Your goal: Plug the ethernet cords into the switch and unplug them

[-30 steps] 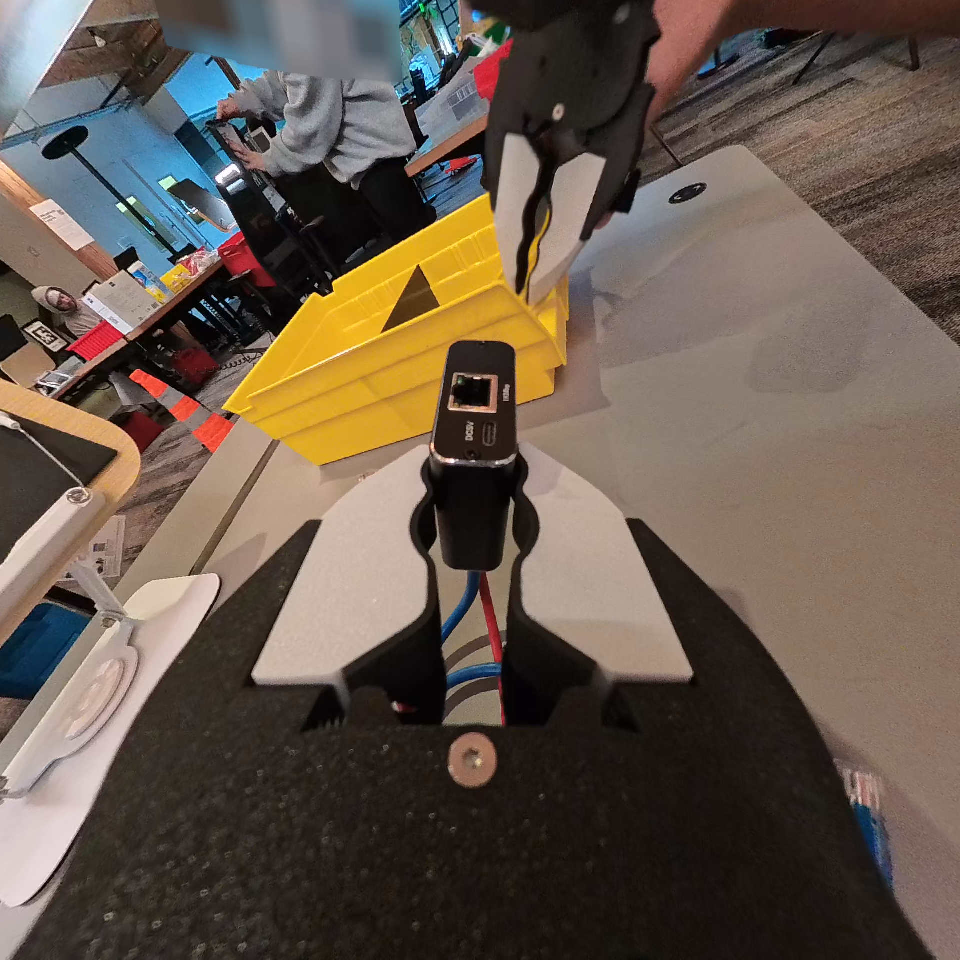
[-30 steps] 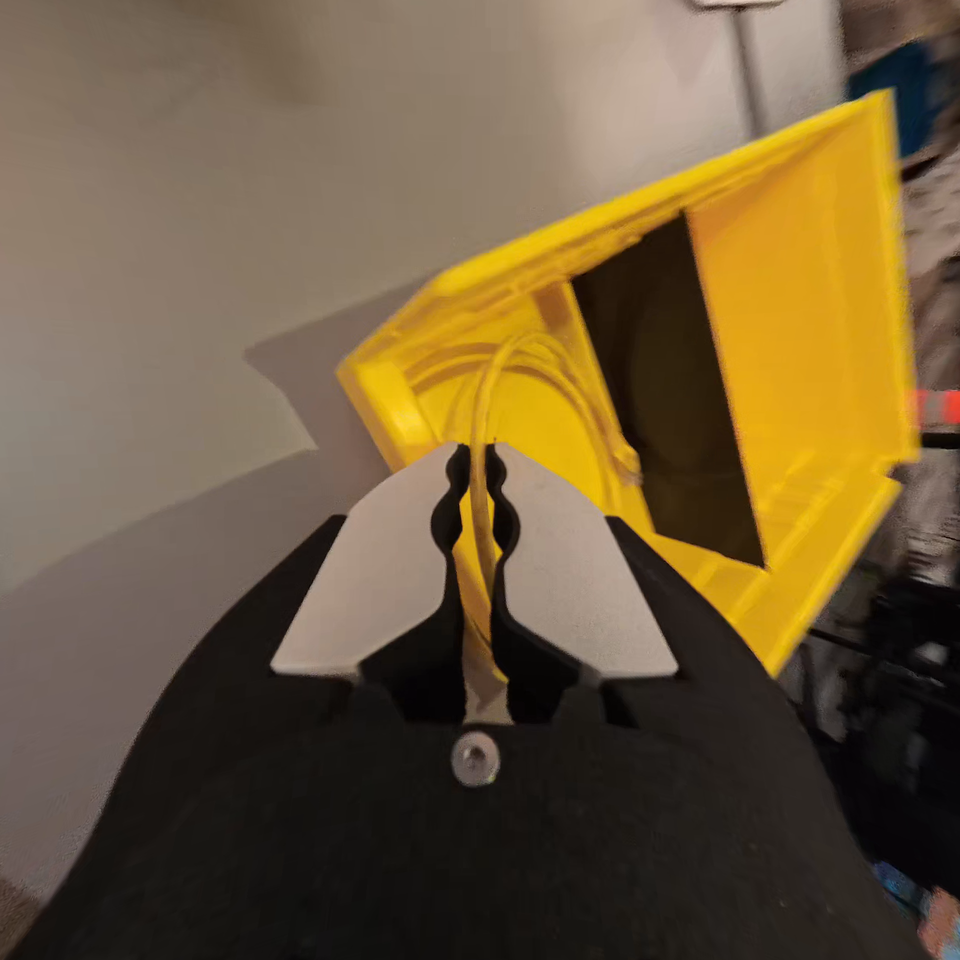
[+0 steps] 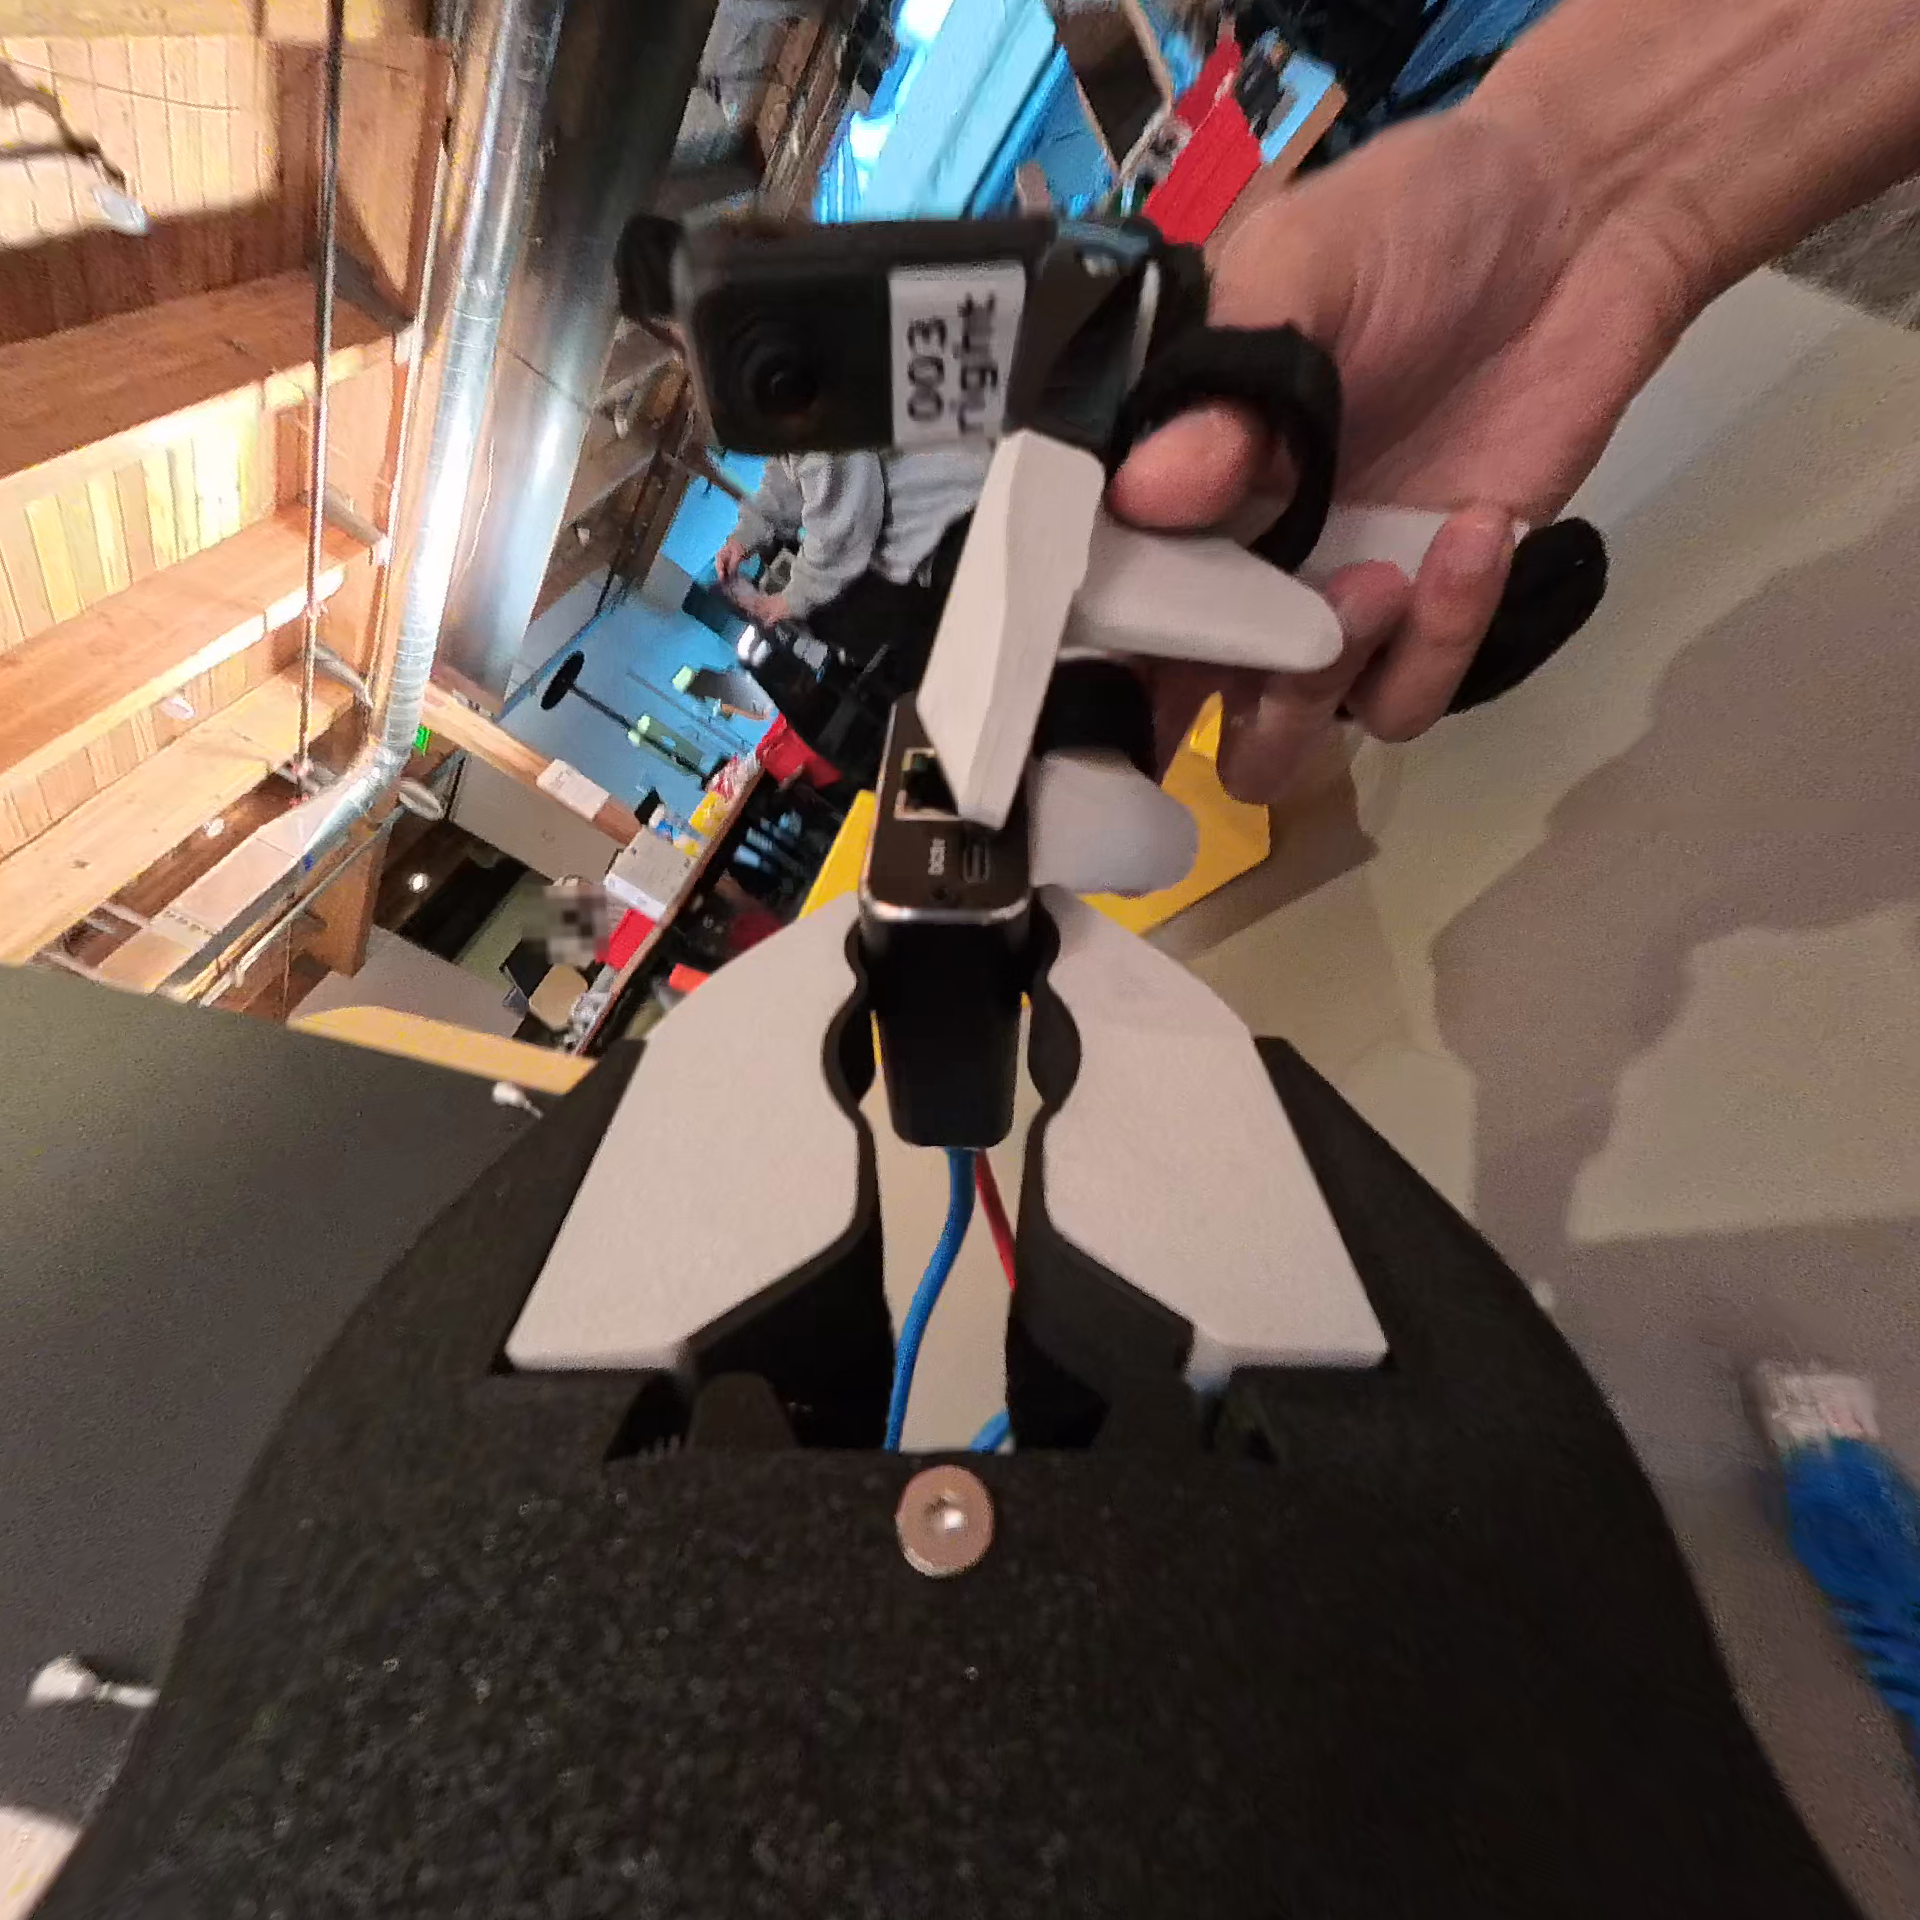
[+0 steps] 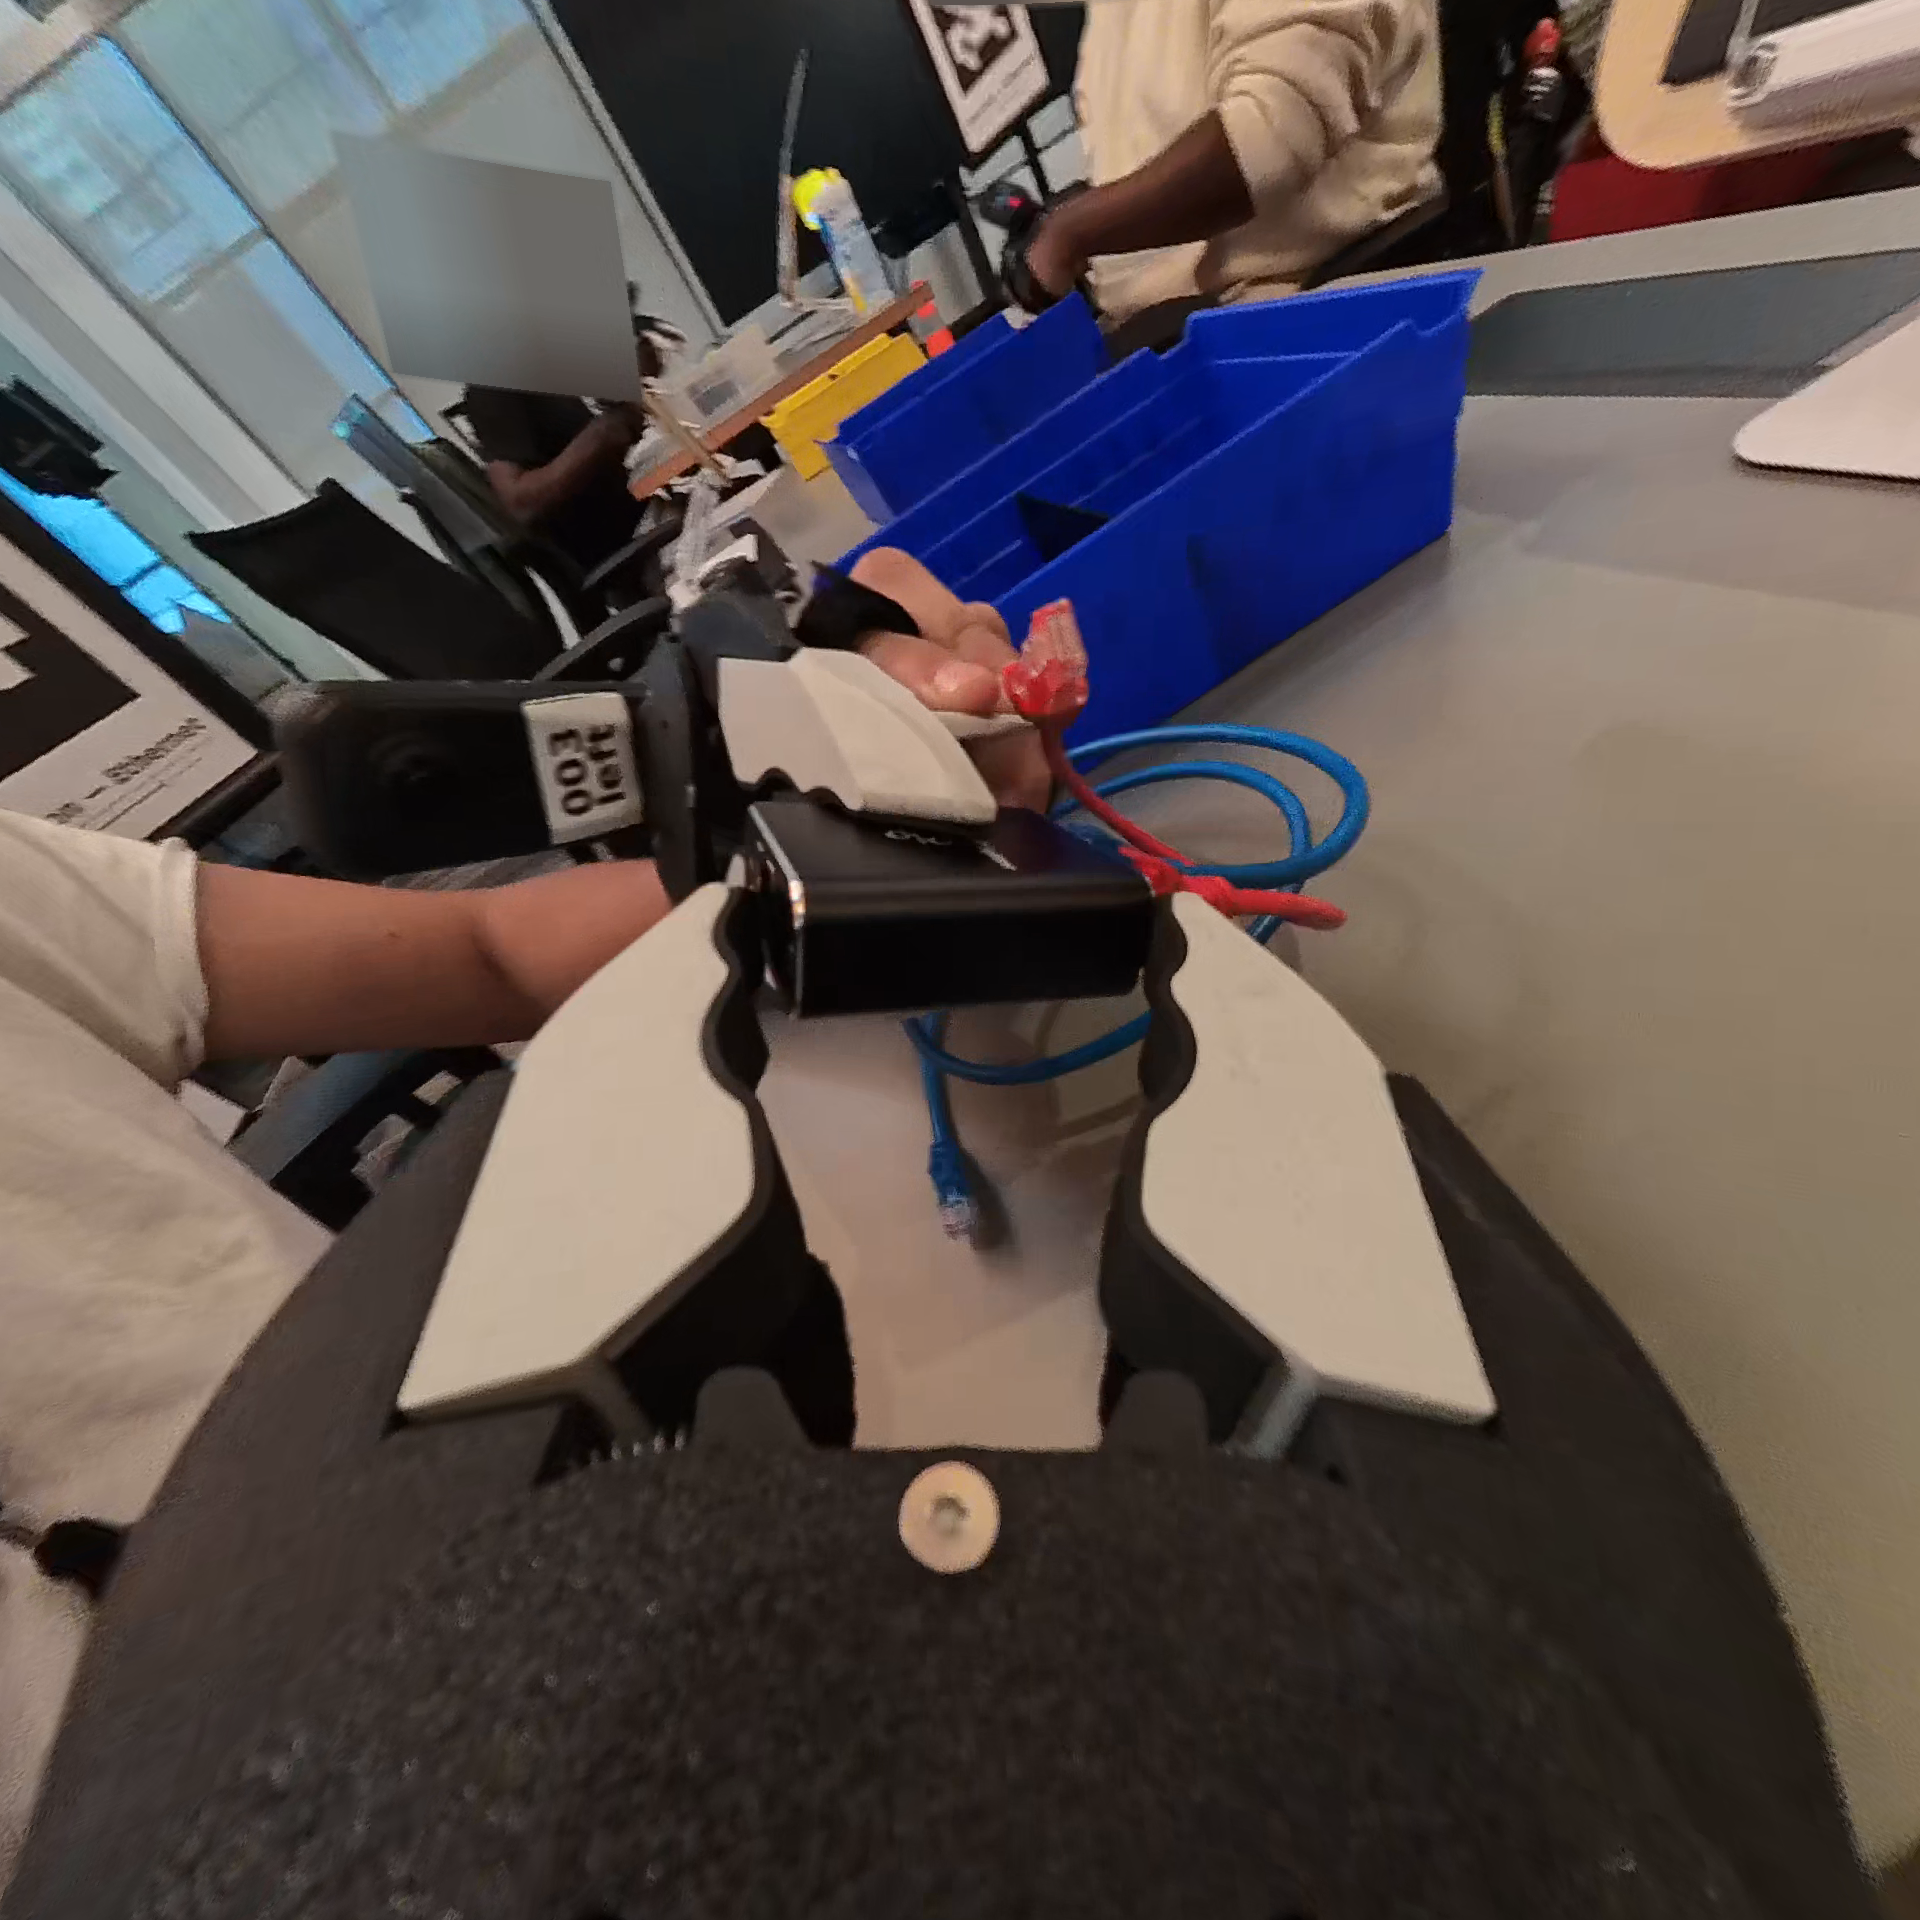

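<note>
My left gripper (image 3: 948,925) is shut on the black switch (image 3: 945,997) and holds it above the grey table, port end away from the camera. My right gripper (image 4: 951,914) is open and straddles the switch (image 4: 966,935) lengthwise, one fingertip at each end. I cannot tell if the tips press on it. From the left wrist view the right gripper (image 3: 1049,831) comes in from above and partly covers the port. A blue cord (image 4: 1288,790) and a red cord (image 4: 1101,821) lie under the switch, their plugs loose. No yellow cord shows.
A blue bin (image 4: 1247,488) stands on the grey table (image 4: 1610,831) behind the cords. A yellow bin (image 3: 1226,831) is behind the right gripper. A white pad (image 4: 1849,416) lies at the far right. People sit at other tables beyond.
My right gripper has let go of the yellow cord, left the yellow bin, opened wide and come around the switch. My left gripper has tilted upward, still holding the switch.
</note>
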`<move>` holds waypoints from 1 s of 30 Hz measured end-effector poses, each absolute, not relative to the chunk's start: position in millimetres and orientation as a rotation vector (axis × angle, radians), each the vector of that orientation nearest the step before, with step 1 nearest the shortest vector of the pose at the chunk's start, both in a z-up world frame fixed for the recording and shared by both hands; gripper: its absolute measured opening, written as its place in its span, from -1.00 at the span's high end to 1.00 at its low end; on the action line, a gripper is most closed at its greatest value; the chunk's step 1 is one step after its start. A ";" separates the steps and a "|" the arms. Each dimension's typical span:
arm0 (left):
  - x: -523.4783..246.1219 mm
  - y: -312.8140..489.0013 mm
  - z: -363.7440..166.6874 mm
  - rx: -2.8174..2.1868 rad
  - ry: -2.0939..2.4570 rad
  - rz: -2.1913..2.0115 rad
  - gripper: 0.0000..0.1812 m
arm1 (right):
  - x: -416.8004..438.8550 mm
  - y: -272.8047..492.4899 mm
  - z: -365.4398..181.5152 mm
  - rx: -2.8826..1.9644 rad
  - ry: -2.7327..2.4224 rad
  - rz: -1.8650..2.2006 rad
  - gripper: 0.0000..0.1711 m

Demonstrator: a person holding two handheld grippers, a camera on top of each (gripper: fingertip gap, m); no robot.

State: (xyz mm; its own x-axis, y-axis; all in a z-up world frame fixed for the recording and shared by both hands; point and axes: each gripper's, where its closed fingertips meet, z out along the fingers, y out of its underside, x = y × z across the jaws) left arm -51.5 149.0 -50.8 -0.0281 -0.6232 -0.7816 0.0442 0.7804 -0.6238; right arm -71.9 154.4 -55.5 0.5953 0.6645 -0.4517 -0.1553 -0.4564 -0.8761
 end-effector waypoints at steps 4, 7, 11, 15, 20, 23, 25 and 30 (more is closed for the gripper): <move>-45.2 167.7 -62.2 -0.566 1.492 -0.387 0.69 | -59.1 168.8 -66.3 -1.914 -0.373 0.744 0.17; -43.6 173.7 -68.1 -0.610 1.491 -0.349 0.70 | -32.2 182.5 -71.3 -1.967 -0.369 0.223 0.17; -40.9 176.5 -65.1 -0.619 1.443 -0.259 0.57 | -22.6 182.1 -64.3 -1.964 -0.404 -0.185 0.17; -39.2 170.1 -63.5 -0.567 1.410 -0.206 0.56 | -37.8 180.0 -65.0 -1.991 -0.373 -0.117 0.17; -41.6 178.7 -62.7 -0.618 1.422 -0.217 0.72 | -42.4 177.6 -69.2 -1.993 -0.391 0.083 0.20; -45.2 188.4 -54.3 -0.671 1.401 -0.297 0.73 | -38.2 171.3 -57.1 -1.896 -0.369 0.349 0.29; -52.0 194.5 -42.0 -0.670 1.350 -0.368 0.73 | -27.6 167.9 -52.2 -1.841 -0.238 0.602 0.29; -63.1 173.4 -16.5 -0.609 1.275 -0.682 0.73 | -39.5 163.2 -42.3 -1.623 -0.073 1.232 0.13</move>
State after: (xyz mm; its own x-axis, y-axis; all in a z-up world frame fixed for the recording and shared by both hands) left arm -63.1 173.4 -16.5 0.1524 -0.7497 -0.6440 0.1201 0.6608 -0.7409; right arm -39.5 163.2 -42.3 0.4687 0.5804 -0.6659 -0.4976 -0.4494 -0.7419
